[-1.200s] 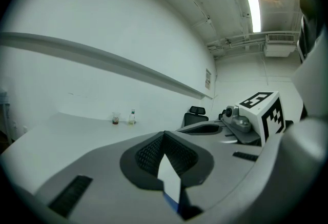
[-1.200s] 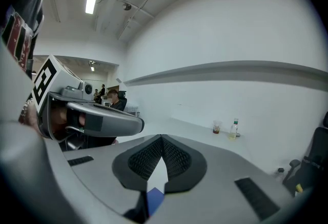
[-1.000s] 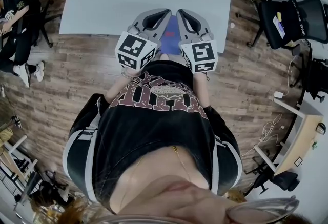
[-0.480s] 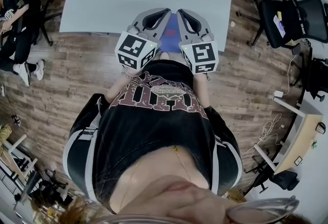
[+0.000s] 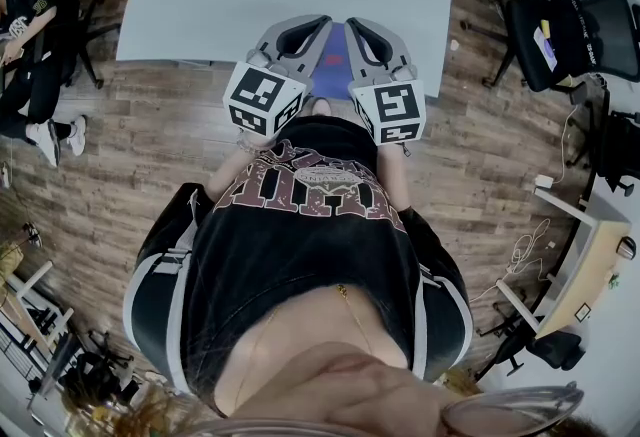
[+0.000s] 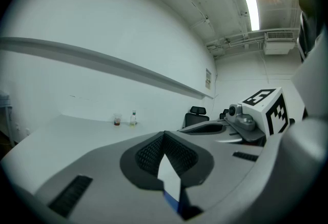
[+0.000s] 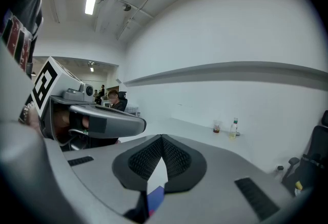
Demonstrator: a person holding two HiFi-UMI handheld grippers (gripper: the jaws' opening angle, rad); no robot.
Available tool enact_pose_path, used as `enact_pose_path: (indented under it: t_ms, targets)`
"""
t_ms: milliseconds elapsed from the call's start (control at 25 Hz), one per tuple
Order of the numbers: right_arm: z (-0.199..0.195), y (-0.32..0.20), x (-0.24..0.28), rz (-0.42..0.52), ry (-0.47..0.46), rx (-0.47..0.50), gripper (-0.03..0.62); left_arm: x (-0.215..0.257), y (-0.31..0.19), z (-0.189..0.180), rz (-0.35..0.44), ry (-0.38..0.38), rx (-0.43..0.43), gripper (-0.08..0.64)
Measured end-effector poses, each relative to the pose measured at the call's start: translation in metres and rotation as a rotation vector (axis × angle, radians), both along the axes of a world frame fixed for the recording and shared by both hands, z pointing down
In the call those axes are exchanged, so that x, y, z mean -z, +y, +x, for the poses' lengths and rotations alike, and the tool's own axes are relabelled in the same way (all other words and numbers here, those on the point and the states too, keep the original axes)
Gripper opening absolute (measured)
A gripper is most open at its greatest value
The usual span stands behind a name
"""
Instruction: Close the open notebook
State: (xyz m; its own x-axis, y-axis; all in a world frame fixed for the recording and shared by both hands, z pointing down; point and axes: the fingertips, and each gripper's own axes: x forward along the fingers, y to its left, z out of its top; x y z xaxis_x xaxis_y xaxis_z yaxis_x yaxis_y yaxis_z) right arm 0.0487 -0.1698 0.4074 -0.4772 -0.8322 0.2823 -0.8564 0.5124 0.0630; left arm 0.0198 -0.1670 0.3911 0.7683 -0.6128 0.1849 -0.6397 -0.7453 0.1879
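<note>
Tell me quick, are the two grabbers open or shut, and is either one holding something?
Left gripper: closed, holding nothing.
Right gripper: closed, holding nothing.

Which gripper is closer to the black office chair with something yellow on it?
Right. The right gripper is on the chair's side of the blue notebook; the left gripper is across it.

No legible words or nos. anywhere. Shirt print (image 5: 318, 187), just behind both grippers: big block letters, upside-down to cam, can't be read. Left cube (image 5: 264, 100) on left gripper (image 6: 164, 137) & right cube (image 5: 397, 109) on right gripper (image 7: 162, 138): b/w square codes only, no chars. Wall sign (image 6: 208, 78), far ahead-right of left gripper: too small to read.
</note>
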Motion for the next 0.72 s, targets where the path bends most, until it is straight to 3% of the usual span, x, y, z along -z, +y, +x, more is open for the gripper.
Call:
enact_pose_path:
  t_ms: [720]
  targets:
    - [0.0058,0.0092,0.0016,0.005,-0.001,0.0,0.018,-0.0015,0.0095,0.0076,0.002,-0.011,-0.008,0.048]
